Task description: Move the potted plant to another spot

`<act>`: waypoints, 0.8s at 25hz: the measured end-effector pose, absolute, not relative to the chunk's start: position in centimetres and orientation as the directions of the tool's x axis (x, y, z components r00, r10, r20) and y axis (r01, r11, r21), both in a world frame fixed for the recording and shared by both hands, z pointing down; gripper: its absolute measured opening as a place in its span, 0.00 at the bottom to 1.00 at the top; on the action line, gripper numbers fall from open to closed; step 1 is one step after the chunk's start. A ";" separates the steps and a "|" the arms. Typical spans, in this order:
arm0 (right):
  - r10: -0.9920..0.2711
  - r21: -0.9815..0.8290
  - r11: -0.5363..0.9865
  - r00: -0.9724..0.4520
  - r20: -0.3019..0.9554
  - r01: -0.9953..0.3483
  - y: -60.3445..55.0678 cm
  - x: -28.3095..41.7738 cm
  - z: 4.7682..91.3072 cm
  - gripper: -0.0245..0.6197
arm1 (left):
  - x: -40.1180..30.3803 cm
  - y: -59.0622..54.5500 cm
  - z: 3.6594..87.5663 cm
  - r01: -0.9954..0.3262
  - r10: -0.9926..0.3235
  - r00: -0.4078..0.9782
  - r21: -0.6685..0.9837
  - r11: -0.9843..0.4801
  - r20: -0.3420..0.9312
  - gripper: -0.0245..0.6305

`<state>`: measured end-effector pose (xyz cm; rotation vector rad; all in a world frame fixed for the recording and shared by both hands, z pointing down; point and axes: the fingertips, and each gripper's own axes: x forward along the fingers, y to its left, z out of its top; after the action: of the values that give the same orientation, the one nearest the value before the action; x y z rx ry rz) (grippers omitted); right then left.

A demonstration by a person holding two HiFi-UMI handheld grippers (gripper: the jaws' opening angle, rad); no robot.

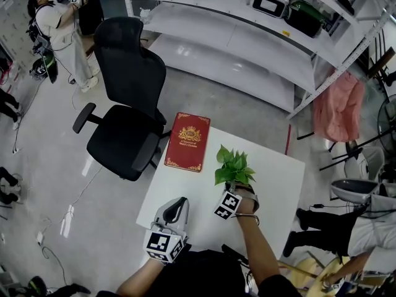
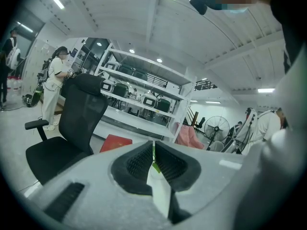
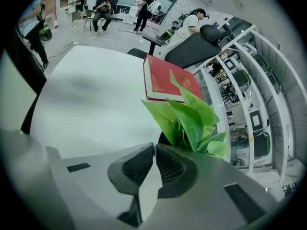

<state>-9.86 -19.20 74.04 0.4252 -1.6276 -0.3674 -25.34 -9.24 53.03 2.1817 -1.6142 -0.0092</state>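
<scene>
The potted plant (image 1: 234, 166), green leaves in a small dark pot, stands near the middle of the white table (image 1: 278, 184). My right gripper (image 1: 236, 192) points at it from the near side. In the right gripper view the leaves (image 3: 189, 116) and the pot's dark edge (image 3: 165, 138) rise just behind the right gripper (image 3: 154, 146). Its jaws are shut tip to tip, and nothing shows between the pads. My left gripper (image 1: 175, 208) rests low by the table's near left part. The left gripper (image 2: 153, 152) is also shut and holds nothing.
A red book (image 1: 187, 141) lies at the table's far left edge. A black office chair (image 1: 127, 104) stands to the left of the table, with white shelving (image 1: 235, 48) beyond it. A pink cloth (image 1: 337, 107) hangs to the right. People stand and sit around the room.
</scene>
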 end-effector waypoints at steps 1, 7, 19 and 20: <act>-0.482 0.479 0.876 -0.079 0.873 -0.054 -19.2 -9.9 74.0 0.06 | -25.3 -9.3 53.0 -0.911 -0.914 0.326 0.338 -0.236 0.241 0.08; -0.512 0.510 0.859 -0.064 0.857 -0.044 -19.4 -9.7 74.1 0.06 | -25.2 -9.2 53.1 -0.910 -0.911 0.332 0.336 -0.242 0.243 0.08; -0.514 0.510 0.858 -0.078 0.854 -0.067 -19.7 -9.6 73.9 0.06 | -25.2 -8.9 53.2 -0.910 -0.915 0.319 0.350 -0.223 0.246 0.08; -0.514 0.510 0.858 -0.080 0.854 -0.069 -19.8 -9.6 73.9 0.06 | -25.1 -9.0 53.1 -0.911 -0.916 0.318 0.348 -0.223 0.245 0.08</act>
<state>-9.62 -19.78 73.92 0.4636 -1.6249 -0.3913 -25.15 -8.95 53.12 2.1650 -1.6165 -0.0169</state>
